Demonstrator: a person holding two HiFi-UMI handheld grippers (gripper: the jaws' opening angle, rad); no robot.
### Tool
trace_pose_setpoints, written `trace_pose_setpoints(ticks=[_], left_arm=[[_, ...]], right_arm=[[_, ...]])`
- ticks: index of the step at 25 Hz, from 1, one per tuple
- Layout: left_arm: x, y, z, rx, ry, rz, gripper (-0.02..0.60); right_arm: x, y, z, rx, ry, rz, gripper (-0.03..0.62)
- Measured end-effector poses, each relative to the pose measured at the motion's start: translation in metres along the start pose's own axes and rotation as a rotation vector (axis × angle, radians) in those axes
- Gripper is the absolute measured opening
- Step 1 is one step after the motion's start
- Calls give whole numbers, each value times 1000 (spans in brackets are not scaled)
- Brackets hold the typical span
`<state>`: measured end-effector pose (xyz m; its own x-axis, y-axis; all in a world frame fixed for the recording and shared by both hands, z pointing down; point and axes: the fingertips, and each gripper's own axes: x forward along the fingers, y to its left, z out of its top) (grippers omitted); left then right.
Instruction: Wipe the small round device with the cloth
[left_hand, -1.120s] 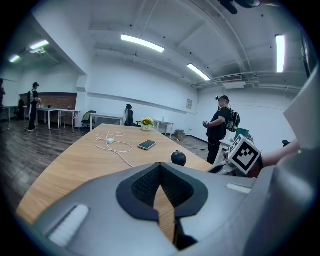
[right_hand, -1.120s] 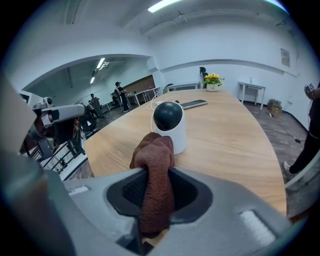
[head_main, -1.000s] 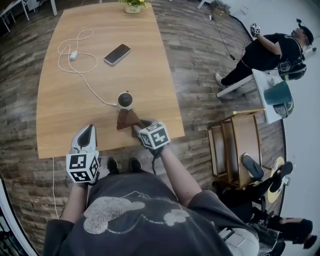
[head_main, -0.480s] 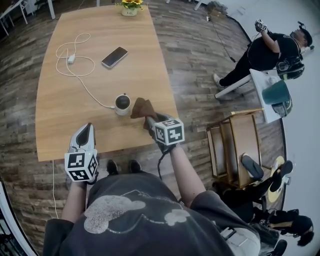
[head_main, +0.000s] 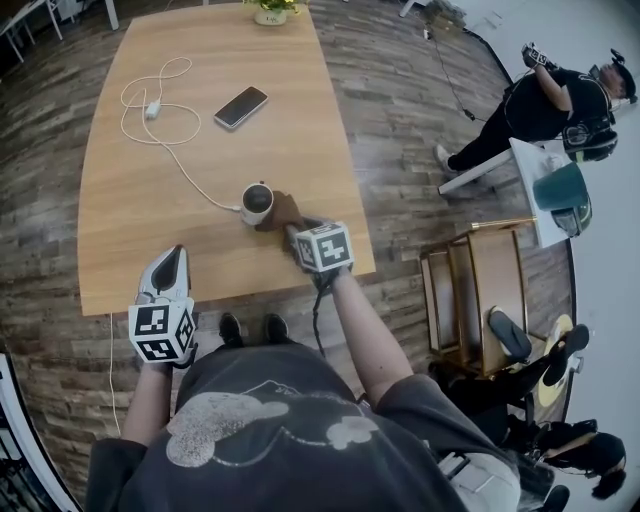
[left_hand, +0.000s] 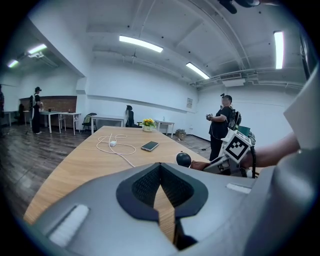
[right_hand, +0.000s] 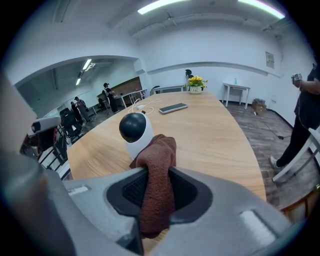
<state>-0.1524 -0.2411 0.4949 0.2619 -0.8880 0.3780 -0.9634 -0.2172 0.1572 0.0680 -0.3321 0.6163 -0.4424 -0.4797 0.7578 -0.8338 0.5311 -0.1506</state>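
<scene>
the right gripper (right_hand: 157, 195) is clamped on the brown cloth (right_hand: 159, 165). the cloth's bunched front end touches the near side of the small round device (right_hand: 135, 131), a white body with a dark dome that stands upright on the wooden table (head_main: 200, 270). the left gripper (left_hand: 161, 172) has its jaws closed together with nothing between them and sits well apart from the device, to its left, by the table's near edge. a white cable (head_main: 165, 140) leads away from the device in loops. a phone (head_main: 241, 107) lies beyond the device, and a flower pot (head_main: 268, 12) stands farther still.
</scene>
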Motion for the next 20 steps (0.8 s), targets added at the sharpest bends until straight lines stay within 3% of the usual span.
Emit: trace_pose_setpoints(ticks=[5,10,16,20], left_arm=[[0,9,1,-3,-3,-8,18],[3,19,-1,-16,2,-40,18],[9,23,5,86,-3,-80,18],[20,22,4,52,1,-96,18]], right_arm=[[0,1,-13,44,26,-43,83],[-14,-7,-7,102,-39,-101,83],[-47,-22,28,107,-189,-172,83],[-53,-20,58,56,-245,-137,84]])
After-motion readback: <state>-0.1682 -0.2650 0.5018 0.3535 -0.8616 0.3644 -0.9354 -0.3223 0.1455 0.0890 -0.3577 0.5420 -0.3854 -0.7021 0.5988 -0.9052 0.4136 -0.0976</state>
